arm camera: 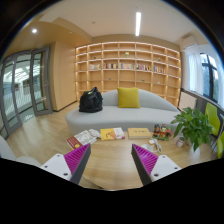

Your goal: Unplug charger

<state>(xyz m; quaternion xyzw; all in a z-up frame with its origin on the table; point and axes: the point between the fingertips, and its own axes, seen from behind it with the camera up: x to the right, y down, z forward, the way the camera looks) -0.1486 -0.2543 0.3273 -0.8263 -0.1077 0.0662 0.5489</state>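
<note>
My gripper point(111, 163) is open, its two magenta-padded fingers point(76, 161) spread wide over a bare wooden table top point(110, 158). Nothing stands between the fingers. No charger, plug or socket shows in the gripper view. Beyond the fingers several books and magazines point(112, 133) lie across the far part of the table.
A green potted plant point(193, 125) stands at the table's right. Behind the table is a light sofa point(120, 112) with a black bag point(91, 100) and a yellow cushion point(128, 97). Wooden shelves point(125, 65) line the back wall; glass doors point(20, 85) are at the left.
</note>
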